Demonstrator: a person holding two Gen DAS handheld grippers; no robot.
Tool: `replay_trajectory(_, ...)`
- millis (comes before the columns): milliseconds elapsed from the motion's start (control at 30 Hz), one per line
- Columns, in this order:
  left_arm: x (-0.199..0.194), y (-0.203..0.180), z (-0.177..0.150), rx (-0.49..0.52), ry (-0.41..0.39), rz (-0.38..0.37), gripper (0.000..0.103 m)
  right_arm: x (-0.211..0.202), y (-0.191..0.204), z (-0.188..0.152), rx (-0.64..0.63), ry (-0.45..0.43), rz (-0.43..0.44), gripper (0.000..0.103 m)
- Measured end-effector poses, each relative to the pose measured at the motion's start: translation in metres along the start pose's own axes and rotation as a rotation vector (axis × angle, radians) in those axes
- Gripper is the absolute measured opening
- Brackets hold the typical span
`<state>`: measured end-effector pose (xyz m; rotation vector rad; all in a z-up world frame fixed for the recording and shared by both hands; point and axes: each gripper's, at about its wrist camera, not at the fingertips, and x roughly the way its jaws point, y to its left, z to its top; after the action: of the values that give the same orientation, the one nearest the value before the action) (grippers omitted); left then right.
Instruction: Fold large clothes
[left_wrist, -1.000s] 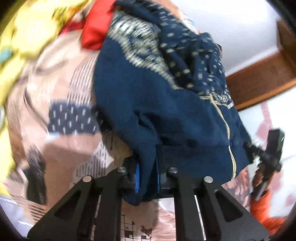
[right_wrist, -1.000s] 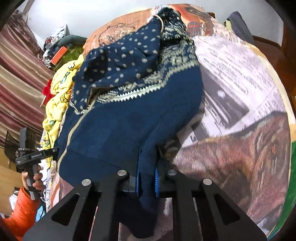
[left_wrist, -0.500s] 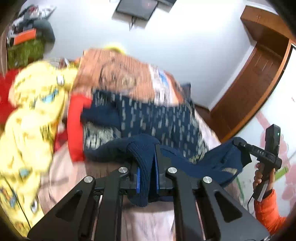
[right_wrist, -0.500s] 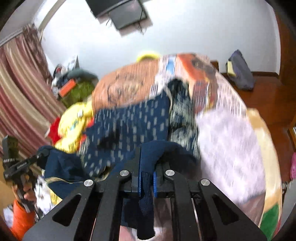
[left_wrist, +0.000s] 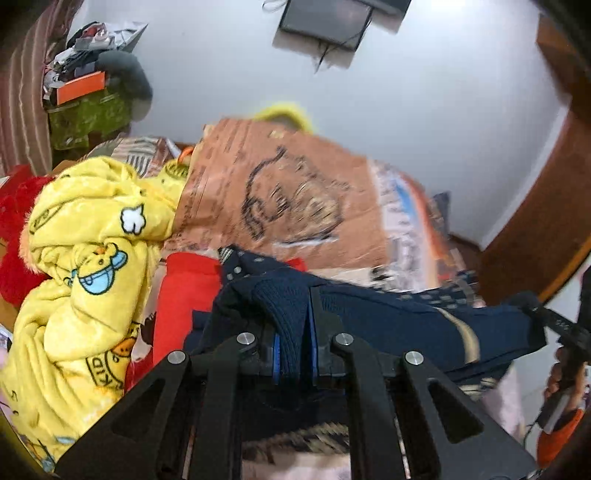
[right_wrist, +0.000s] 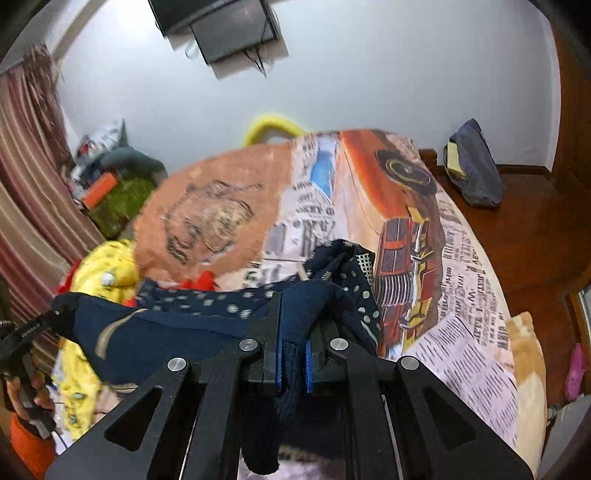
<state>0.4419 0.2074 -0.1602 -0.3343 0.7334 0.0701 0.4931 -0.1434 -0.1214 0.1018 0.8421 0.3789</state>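
Note:
A navy knitted sweater (left_wrist: 388, 317) with a pale dotted pattern and a cream zip band hangs stretched between both grippers above the bed. My left gripper (left_wrist: 293, 354) is shut on a bunched navy edge of it. My right gripper (right_wrist: 293, 363) is shut on the opposite edge of the sweater (right_wrist: 173, 332), a strip of knit hanging down below the pads. Each view shows the other gripper at its side edge: the right gripper (left_wrist: 561, 325) and the left gripper (right_wrist: 26, 328), both clamping the far end, held by a hand in an orange sleeve.
The bed is covered by a printed bedspread (right_wrist: 436, 280) with newspaper and car motifs. A yellow fleece garment (left_wrist: 81, 280) and red cloth (left_wrist: 184, 291) lie at the left. A wall screen (right_wrist: 232, 26), a cluttered corner (left_wrist: 92, 92) and a dark bag (right_wrist: 472, 170) on the wooden floor surround it.
Both grippers have lifted and tipped upward with the sweater. It went from lying spread on the bed to hanging taut between them, and the wall came into view.

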Motion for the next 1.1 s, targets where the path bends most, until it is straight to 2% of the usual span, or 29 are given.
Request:
replay_trajectory(200,0.076,0.014,-0.014,0.012,0.138,0.072,0.014,0.065,-0.033,-0.008,0.062,0.101,-0.02,0.007)
replay_trajectory(267,0.094,0.017,-0.024,0.031,0.183,0.092,0.019,0.07,-0.039,-0.015,0.078,0.096,-0.006,0.007)
replay_trajectory(367,0.101,0.019,-0.036,0.072,0.196,0.095,0.025,0.063,-0.045,-0.024,0.088,0.072,0.024,0.007)
replay_trajectory(433,0.097,0.019,-0.039,0.093,0.199,0.093,0.027,0.055,-0.045,-0.024,0.071,0.079,0.037,0.008)
replay_trajectory(500,0.088,0.02,-0.041,0.096,0.21,0.098,0.034,0.048,-0.043,-0.021,0.042,0.088,0.037,0.008)
replay_trajectory(567,0.074,0.021,-0.042,0.095,0.205,0.107,0.048,0.039,-0.041,-0.02,0.016,0.085,0.028,0.01)
replay_trajectory(633,0.057,0.02,-0.044,0.116,0.18,0.132,0.053,0.026,-0.038,-0.018,-0.01,0.066,-0.015,0.017)
replay_trajectory(700,0.043,0.019,-0.046,0.144,0.158,0.15,0.053,0.009,-0.036,-0.019,-0.037,0.021,-0.105,0.02)
replay_trajectory(767,0.025,0.016,-0.05,0.174,0.138,0.155,0.053,-0.008,-0.034,-0.021,-0.058,0.007,-0.142,0.02)
replay_trajectory(933,-0.006,0.0,-0.071,0.242,0.125,0.111,0.054,-0.032,-0.027,-0.04,-0.07,0.025,-0.075,0.02)
replay_trajectory(1100,0.002,-0.022,-0.089,0.283,0.17,0.065,0.054,-0.025,-0.008,-0.063,-0.104,0.092,-0.039,0.02)
